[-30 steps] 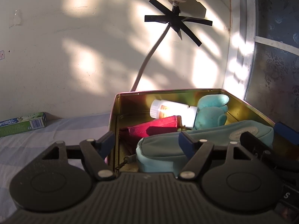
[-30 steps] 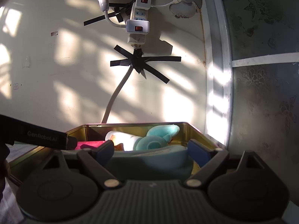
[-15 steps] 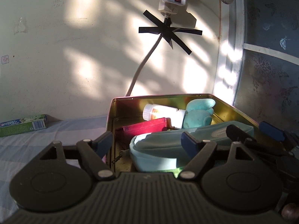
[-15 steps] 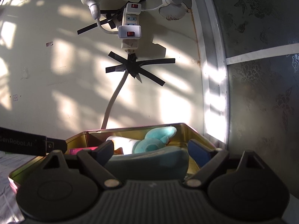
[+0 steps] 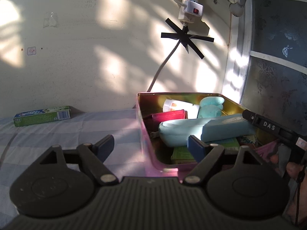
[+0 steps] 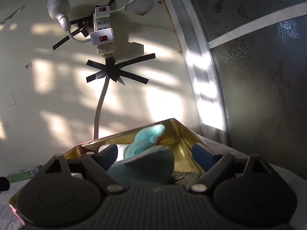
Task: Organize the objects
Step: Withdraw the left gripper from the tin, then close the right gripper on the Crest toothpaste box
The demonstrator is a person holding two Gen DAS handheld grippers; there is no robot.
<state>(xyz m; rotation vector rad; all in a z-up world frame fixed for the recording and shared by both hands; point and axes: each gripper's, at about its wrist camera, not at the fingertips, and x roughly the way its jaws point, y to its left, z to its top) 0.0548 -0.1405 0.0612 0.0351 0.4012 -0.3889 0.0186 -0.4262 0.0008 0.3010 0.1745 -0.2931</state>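
The left tongs (image 5: 150, 143) stand spread with nothing between the pads; their jaws have just been opening, and they straddle the near left wall of the tin (image 5: 143, 134), one pad outside it over the striped bedsheet (image 5: 67, 132), the other over the tin's inside. The right tongs (image 6: 155, 153) are also spread wide. The teal pouch (image 6: 145, 164) lies between their pads, but the pads look clear of it on both sides, so I judge it released rather than gripped, though the low angle makes that hard to be sure of.

Moving outward, the tin sits on the bed against the wall, near the corner by the patterned panel. It is already well filled: the teal pouch lies across the top, tilted, with a red wallet (image 5: 168, 115) behind it, a white bottle (image 5: 180, 106) on its side, a teal plush toy (image 5: 211, 105) toward the back, and green packets (image 5: 182, 154) underneath at the near end.

Most of the sorting looks done. What remains outside the tin, as far as these views show, is the green toothpaste box (image 5: 43, 116), lying on the sheet by the wall, well apart from the tin to its left. It probably goes in next, and the left tongs are the nearer pair. The pouch may also want settling flatter.
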